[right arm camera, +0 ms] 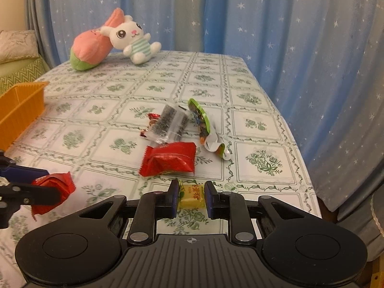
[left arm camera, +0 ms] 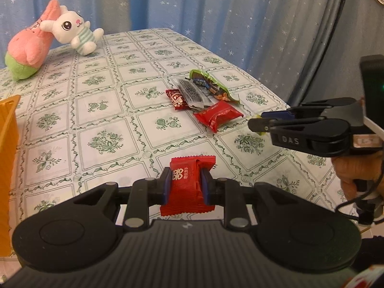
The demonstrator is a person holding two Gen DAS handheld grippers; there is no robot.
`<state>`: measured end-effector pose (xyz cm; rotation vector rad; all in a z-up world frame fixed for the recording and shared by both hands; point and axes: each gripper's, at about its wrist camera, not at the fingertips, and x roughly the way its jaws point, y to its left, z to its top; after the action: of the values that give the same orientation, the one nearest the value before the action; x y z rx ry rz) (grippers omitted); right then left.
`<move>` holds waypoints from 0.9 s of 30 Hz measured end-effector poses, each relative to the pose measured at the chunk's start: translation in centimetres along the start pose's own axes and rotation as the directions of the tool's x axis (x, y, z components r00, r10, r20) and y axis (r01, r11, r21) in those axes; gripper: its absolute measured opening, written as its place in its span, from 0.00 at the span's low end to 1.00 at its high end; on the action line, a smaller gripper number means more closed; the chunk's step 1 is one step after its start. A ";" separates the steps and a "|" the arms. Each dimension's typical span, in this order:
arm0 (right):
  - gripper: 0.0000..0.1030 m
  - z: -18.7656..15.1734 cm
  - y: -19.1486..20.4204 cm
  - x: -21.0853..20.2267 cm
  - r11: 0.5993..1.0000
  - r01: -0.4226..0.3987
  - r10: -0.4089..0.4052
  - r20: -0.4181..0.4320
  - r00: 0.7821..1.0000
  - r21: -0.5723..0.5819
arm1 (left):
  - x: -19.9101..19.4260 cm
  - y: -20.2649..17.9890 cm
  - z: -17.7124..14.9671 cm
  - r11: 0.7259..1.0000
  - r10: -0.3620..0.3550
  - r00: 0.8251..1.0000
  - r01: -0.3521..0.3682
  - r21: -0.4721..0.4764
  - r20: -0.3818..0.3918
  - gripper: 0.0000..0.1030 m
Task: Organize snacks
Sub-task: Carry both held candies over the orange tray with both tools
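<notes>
left gripper [left arm camera: 186,187] clamped on red pack [left arm camera: 188,186] | right gripper [right arm camera: 192,198] pinching yellow candy [right arm camera: 191,196] | bin [right arm camera: 21,108] far left, nearer left hand

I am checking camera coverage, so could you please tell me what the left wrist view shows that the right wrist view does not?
Only the left wrist view shows the person's hand gripping the right gripper from the side. Only the right wrist view shows the yellow candy clearly between that gripper's pads, and a cushion. Both show the red packet in the left gripper, the snack pile, the orange bin and two plush toys.
</notes>
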<state>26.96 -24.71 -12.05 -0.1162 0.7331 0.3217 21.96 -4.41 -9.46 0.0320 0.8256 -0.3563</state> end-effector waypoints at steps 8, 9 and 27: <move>0.22 1.3 1.4 -4.5 0.999 -0.007 0.007 0.016 1.000 0.035 | -3.7 0.0 0.6 0.999 0.023 0.999 -0.022 -0.035 0.033 0.22; 0.22 1.4 1.7 -5.1 0.999 -0.010 0.010 0.018 1.000 0.044 | -4.2 0.0 0.6 0.999 0.027 0.999 -0.026 -0.037 0.038 0.22; 0.22 2.1 9.1 -12.1 0.993 -0.107 0.105 0.048 0.993 0.057 | -13.5 3.5 -1.6 0.987 0.135 0.987 -0.126 -0.102 0.084 0.22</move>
<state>16.86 -18.62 -2.23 -0.0133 0.7046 0.4020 13.50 3.14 -1.14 -0.0196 0.7462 -0.1927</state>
